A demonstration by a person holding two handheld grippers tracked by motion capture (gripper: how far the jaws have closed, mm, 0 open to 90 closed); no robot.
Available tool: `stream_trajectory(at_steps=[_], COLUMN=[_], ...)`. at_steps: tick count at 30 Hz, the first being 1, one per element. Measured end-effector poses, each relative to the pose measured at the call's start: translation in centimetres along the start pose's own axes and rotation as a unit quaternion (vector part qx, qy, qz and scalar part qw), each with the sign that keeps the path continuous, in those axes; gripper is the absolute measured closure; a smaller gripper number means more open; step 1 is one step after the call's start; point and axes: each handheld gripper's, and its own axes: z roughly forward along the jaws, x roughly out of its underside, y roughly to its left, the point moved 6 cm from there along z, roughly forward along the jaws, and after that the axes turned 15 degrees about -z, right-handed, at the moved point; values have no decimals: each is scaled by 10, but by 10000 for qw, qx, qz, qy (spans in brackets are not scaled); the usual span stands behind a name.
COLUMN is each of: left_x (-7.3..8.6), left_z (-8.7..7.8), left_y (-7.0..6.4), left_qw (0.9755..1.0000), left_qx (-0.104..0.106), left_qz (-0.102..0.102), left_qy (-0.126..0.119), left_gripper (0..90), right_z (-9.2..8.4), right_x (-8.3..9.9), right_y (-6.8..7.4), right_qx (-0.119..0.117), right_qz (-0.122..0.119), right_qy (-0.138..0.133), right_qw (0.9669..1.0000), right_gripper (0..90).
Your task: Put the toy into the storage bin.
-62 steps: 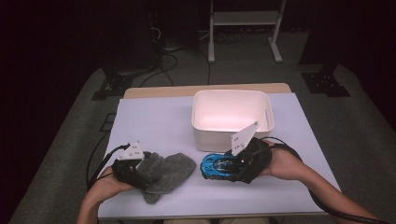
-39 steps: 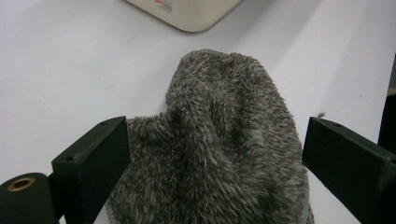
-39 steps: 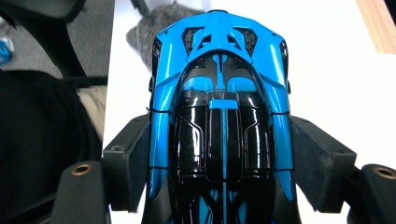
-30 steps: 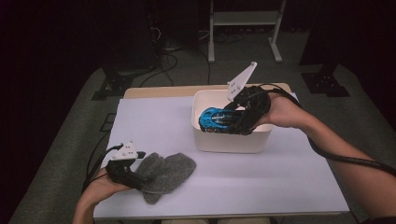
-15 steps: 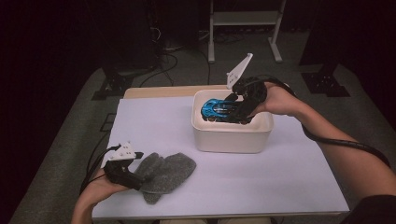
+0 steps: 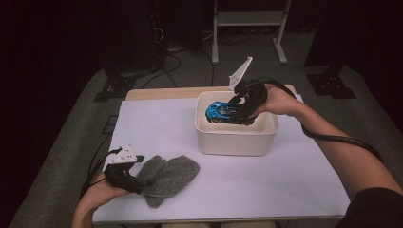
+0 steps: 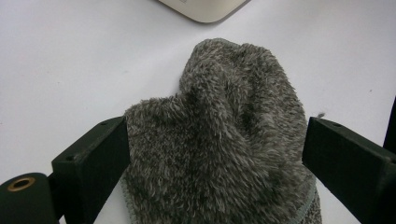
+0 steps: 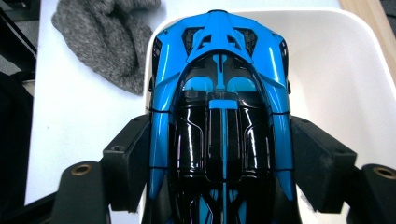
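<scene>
A blue and black toy car (image 6: 219, 112) (image 8: 219, 93) is pinched by its sides in my right gripper (image 6: 234, 115) (image 8: 219, 154), which is shut on it. The car hangs nose-left inside the top of the white bin (image 6: 235, 142) (image 8: 355, 70), low over its floor. A grey fuzzy cloth (image 6: 168, 173) (image 7: 219, 140) (image 8: 107, 42) lies bunched on the table at the front left. My left gripper (image 6: 140, 183) (image 7: 215, 154) rests at its near end, jaws wide open, with the cloth filling the gap between them.
The white-covered table (image 6: 285, 190) has a wooden edge strip behind the bin. Beyond it stands a metal rack (image 6: 247, 19), with cables on the dark floor. A cable trails from my right gripper along the forearm.
My right gripper has carried the car from above the bin's front wall farther back and down into the bin. The left gripper and the cloth have stayed put.
</scene>
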Motion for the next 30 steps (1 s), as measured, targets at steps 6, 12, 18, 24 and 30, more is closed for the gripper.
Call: stream_trajectory(at_steps=[6, 12, 18, 24, 30], left_x=[0, 0, 0, 0, 0], left_z=[1, 1, -1, -1, 0], left_y=[-2, -3, -3, -3, -3], left_qw=[10000, 10000, 10000, 10000, 10000], left_qx=[10, 10, 5, -3, 6], left_qz=[0, 21, 21, 45, 49], left_qy=[-12, -10, -16, -4, -4], left_gripper=[70, 70, 71, 70, 70], right_z=[15, 29, 44, 53, 62], right_x=[4, 10, 16, 22, 26], right_y=[-5, -9, -10, -12, -12], right_qx=[-84, -168, -276, -328, -402], right_qz=[54, 122, 188, 284, 289], right_qy=[72, 150, 199, 201, 289], right_qw=[9999, 9997, 9992, 9989, 9984], right_gripper=[272, 273, 273, 273, 272])
